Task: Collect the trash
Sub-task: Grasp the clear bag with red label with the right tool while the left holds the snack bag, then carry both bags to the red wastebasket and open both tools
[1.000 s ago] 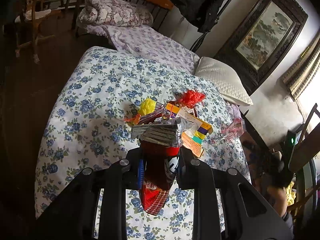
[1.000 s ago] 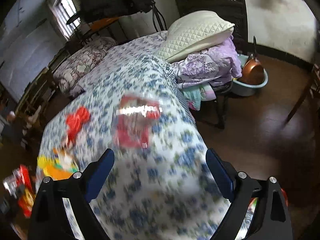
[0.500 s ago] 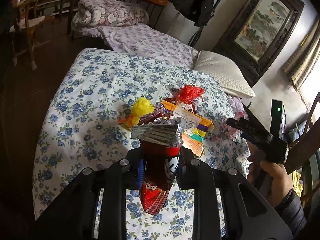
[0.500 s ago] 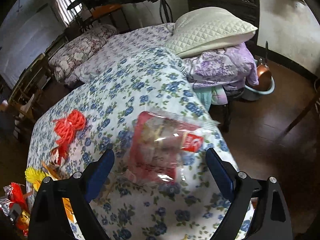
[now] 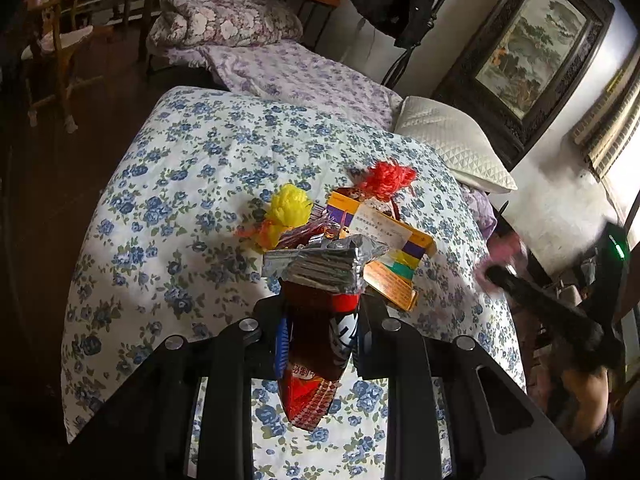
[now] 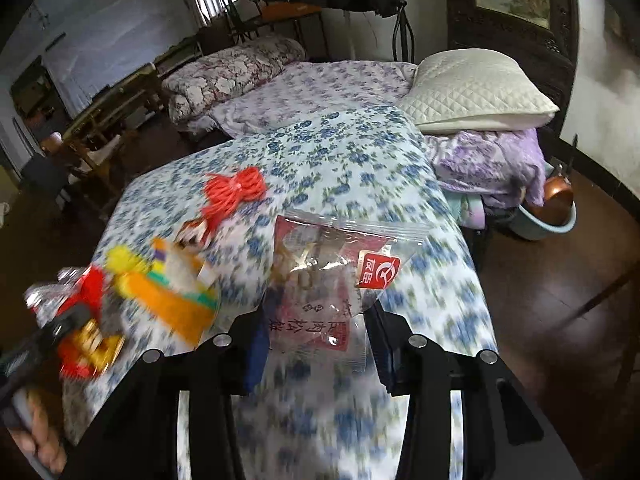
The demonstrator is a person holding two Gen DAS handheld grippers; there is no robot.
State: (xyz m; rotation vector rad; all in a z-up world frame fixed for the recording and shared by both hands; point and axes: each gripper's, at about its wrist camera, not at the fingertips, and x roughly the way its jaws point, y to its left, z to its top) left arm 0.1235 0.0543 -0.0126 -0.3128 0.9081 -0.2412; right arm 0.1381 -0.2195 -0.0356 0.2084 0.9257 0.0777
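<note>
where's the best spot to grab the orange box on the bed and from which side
Grip the orange box across its thin near corner, coming from the front right, probably. It lies flat on the bedspread, that corner juts clear of the pile, and the yellow tassel and red tassel crowd its far side.

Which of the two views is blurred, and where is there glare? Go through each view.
Left wrist view: sharp on the floral bedspread and the red snack bag in the left gripper; only the right gripper at the edge smears; foil top glints. Right wrist view: motion blur over bedspread and orange box; glare on the clear wrapper; fisheye bends both.
</note>
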